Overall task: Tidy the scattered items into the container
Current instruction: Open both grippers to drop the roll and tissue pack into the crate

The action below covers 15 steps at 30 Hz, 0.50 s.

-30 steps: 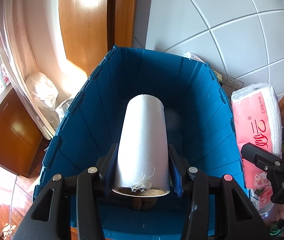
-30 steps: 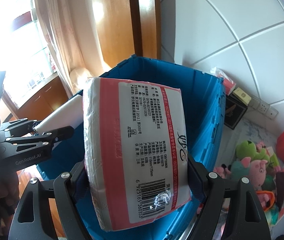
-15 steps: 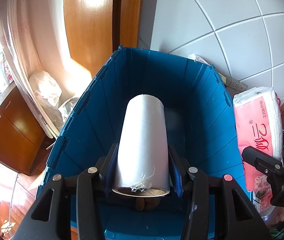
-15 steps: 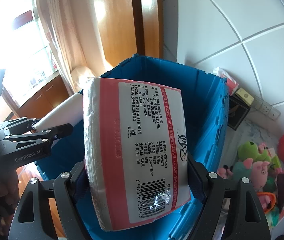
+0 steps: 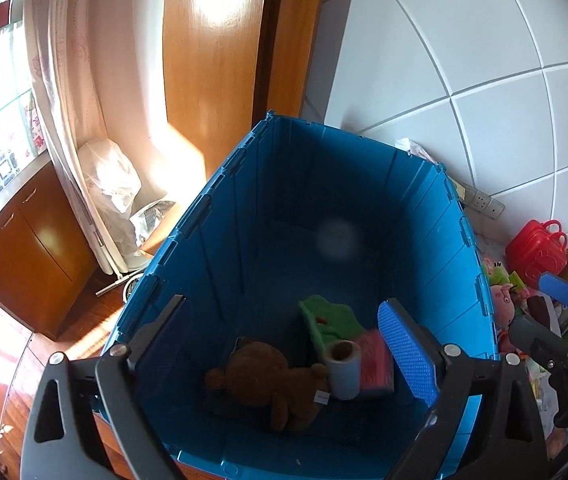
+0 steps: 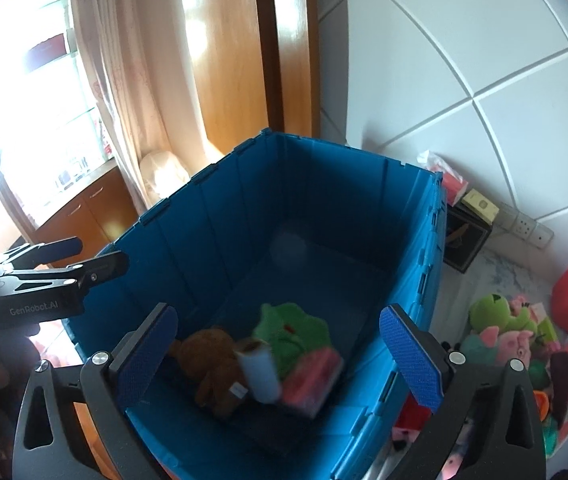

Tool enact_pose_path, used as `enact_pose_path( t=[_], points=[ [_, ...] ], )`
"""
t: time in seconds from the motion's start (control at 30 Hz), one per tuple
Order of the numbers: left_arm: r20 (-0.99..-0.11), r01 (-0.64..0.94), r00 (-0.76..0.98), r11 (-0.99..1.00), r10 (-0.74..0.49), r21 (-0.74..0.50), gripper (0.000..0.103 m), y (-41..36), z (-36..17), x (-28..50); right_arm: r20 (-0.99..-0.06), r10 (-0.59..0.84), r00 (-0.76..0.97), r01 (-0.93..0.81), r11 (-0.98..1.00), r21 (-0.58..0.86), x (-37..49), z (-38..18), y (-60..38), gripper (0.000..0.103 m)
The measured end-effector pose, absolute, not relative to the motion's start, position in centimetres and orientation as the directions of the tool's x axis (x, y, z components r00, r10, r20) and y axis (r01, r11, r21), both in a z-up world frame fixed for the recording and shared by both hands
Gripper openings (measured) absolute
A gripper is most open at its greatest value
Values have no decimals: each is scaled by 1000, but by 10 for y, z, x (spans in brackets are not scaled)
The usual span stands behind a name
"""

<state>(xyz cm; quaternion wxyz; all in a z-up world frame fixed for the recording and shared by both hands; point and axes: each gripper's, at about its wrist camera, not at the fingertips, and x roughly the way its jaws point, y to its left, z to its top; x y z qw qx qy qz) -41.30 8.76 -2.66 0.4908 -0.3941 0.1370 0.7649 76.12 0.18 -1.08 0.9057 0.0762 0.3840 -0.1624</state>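
With both jaws just opened and empty, the roll (image 5: pixel 345 368) and tissue pack (image 5: pixel 375 364), at the crate's (image 5: pixel 220 216) 6 o'clock, may tumble.

- The crate (image 5: pixel 220 216) is deep blue all over, walls and floor alike.
- Inside the crate, a plain brown teddy bear (image 5: pixel 268 380).
- Just beside the bear, a pale bluish-white roll (image 5: pixel 345 372) with a tan core.
- Beside the roll, a pink-and-white tissue pack (image 5: pixel 375 364), blurred.
- Behind the roll, a bright green plush (image 5: pixel 329 320) with a small red mark.
- Outside the crate's right wall, a red plastic case (image 5: pixel 535 248).
- Both grippers' pads (image 6: pixel 411 356) are textured blue on black frames.
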Motion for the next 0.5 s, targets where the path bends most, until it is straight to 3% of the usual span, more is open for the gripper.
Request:
enact_pose_path(
  t=[0.5],
  points=[
    [-736,-880,-180,-441,653,-176,95,82,-22,-387,-720,-240,651,370,929,24,738,-9,6,103]
  ],
)
